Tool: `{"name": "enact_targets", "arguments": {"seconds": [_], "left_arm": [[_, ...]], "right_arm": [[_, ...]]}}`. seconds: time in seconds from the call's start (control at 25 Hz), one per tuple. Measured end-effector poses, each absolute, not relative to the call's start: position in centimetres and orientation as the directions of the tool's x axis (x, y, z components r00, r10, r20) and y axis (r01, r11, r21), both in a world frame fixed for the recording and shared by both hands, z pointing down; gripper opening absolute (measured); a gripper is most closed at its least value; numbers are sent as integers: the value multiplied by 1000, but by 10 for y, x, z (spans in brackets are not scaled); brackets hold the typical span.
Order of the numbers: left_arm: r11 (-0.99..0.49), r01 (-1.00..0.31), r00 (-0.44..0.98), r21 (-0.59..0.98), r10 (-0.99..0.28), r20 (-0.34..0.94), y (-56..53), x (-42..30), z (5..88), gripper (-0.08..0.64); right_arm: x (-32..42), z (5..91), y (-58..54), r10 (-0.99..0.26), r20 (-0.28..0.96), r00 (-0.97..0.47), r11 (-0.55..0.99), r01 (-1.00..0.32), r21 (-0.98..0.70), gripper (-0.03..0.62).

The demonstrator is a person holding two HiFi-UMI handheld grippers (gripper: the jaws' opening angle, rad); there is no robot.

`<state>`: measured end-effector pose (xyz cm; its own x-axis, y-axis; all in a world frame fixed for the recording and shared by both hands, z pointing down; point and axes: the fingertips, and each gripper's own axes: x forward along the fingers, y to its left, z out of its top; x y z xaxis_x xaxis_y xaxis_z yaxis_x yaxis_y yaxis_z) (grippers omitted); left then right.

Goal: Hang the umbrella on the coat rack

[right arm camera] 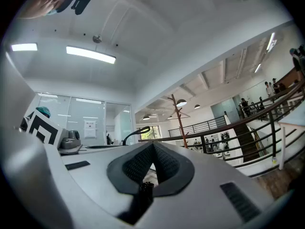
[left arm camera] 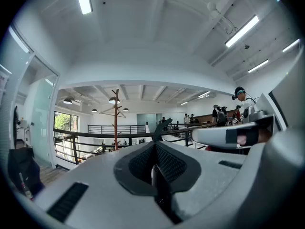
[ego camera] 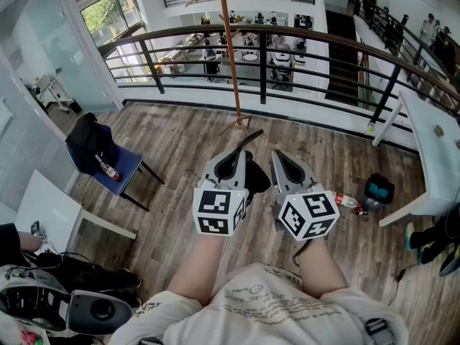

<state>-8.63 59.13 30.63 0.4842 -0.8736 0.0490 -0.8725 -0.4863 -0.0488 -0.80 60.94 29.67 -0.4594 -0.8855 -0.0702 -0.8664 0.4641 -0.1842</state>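
Left gripper [ego camera: 231, 157] and right gripper [ego camera: 282, 158] clench the umbrella [ego camera: 255, 180] before the coat rack [ego camera: 231, 56]; next we must lift and hook it there.

Black umbrella [ego camera: 256, 180] tilted fwd; wooden coat rack [ego camera: 231, 56] upright beyond.

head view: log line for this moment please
umbrella not yet hung | left gripper shut on umbrella | right gripper shut, apparently on umbrella | coat rack ahead by railing
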Motion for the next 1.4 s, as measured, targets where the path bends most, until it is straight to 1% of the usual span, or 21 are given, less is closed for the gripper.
{"name": "enact_targets", "arguments": {"seconds": [0.12,0.4,0.68,0.84,1.08,1.4], "left_arm": [[-493,-869,491,-38,-870,45,587,-81,307,5],[-489,-872,487,-39,-872,49,570,-70,309,5],[-455,-890,454,-37,-890,44,546,-52,310,5],[-445,-895,443,-40,-895,55,528,-46,316,5],[-461,-887,458,-39,-887,65,496,-23,320,5],[-487,-873,485,-23,-872,62,408,-10,322,5]], "right_arm": [[-5,299,604,-886,-63,-459,462,-868,-179,2],[-6,301,590,-853,-66,-517,521,-838,-162,2],[16,305,566,-834,-68,-548,551,-818,-166,2],[26,310,549,-840,-53,-541,542,-825,-162,2],[53,320,516,-872,-20,-490,488,-863,-132,2],[65,314,435,-885,-28,-464,464,-879,-106,2]]}}
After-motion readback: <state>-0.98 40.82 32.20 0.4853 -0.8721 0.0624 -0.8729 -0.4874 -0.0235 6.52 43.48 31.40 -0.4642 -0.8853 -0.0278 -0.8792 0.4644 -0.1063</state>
